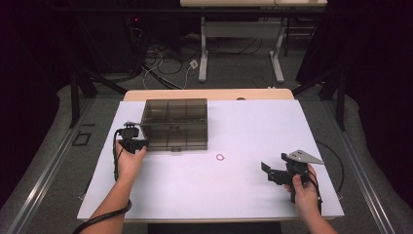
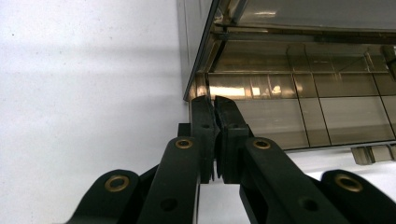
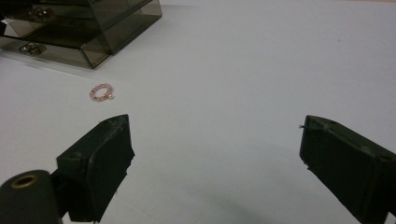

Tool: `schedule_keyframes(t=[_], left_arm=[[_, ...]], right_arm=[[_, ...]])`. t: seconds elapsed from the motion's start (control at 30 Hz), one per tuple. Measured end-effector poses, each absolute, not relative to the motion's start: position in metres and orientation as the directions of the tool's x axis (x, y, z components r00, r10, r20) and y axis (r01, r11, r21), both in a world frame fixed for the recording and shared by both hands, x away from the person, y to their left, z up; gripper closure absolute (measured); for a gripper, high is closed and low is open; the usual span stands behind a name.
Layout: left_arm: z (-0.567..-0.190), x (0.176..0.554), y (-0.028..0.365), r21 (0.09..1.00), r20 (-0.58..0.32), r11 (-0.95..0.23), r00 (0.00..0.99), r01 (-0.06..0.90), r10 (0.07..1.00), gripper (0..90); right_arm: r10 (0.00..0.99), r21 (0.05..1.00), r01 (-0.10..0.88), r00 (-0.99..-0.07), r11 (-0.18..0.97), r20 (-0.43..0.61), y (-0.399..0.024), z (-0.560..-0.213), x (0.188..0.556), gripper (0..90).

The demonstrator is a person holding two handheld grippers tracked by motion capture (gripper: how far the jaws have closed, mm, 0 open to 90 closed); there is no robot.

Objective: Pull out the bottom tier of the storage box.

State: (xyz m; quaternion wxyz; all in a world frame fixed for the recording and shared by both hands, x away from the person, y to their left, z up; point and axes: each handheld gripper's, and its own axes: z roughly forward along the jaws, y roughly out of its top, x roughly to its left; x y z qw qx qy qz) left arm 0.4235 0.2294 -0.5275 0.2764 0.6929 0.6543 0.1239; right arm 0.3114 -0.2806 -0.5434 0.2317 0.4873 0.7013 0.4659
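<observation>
A smoky transparent compartment box (image 1: 174,126) stands on the white table top at the back left, its lid (image 2: 299,14) raised a little off the base. My left gripper (image 1: 132,139) is shut, its tips (image 2: 213,100) right at the lid's front left corner; nothing shows pinched between them. A small pink bead ring (image 1: 220,157) lies on the table in front of the box's right end, also seen in the right gripper view (image 3: 102,92). My right gripper (image 1: 275,164) hovers open at the right, well short of the ring, with nothing between its jaws (image 3: 215,135).
The white sheet (image 1: 243,126) covers the table. The box's latches (image 3: 29,46) face the front. Beyond the table's far edge are another table's legs (image 1: 203,58) and cables on the floor.
</observation>
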Motion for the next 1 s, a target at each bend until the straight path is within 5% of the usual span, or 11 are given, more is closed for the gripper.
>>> schedule_keyframes(t=[1.0], left_arm=[[-0.528,0.41,0.234,0.544,-0.215,0.009,0.128,0.839,0.968,87.1]], right_arm=[[0.9,0.877,0.472,-0.415,0.09,0.131,-0.28,-0.544,0.312,9.2]])
